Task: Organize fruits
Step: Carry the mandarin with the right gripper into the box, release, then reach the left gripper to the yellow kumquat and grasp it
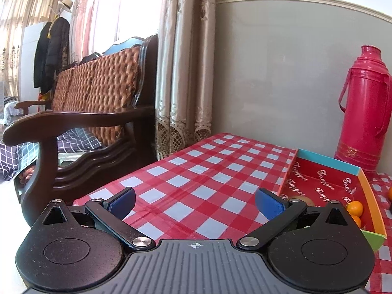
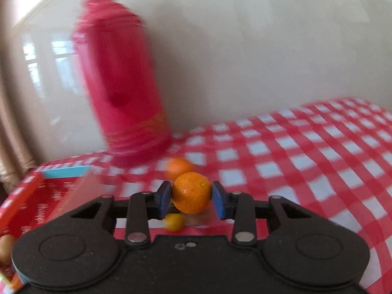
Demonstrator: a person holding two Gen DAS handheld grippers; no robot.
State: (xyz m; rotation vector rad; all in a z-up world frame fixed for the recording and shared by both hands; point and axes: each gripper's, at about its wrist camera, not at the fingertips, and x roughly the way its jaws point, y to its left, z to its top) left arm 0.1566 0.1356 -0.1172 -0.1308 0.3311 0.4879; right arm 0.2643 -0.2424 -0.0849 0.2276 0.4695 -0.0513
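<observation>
Two small oranges [image 1: 355, 208] lie in my red box [image 1: 321, 183] at 3 o'clock; right gripper [image 2: 191, 197] clamps a mandarin [image 2: 191, 193], left gripper [image 1: 194, 202] gapes.

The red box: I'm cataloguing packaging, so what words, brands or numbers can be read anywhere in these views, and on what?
"Tangger", white script repeated across the red box's inner floor and wall, left wrist view.
Gold bands on the pink thermos: ornament only, no legible words.
Right wrist view: box printing too blurred to read.
</observation>
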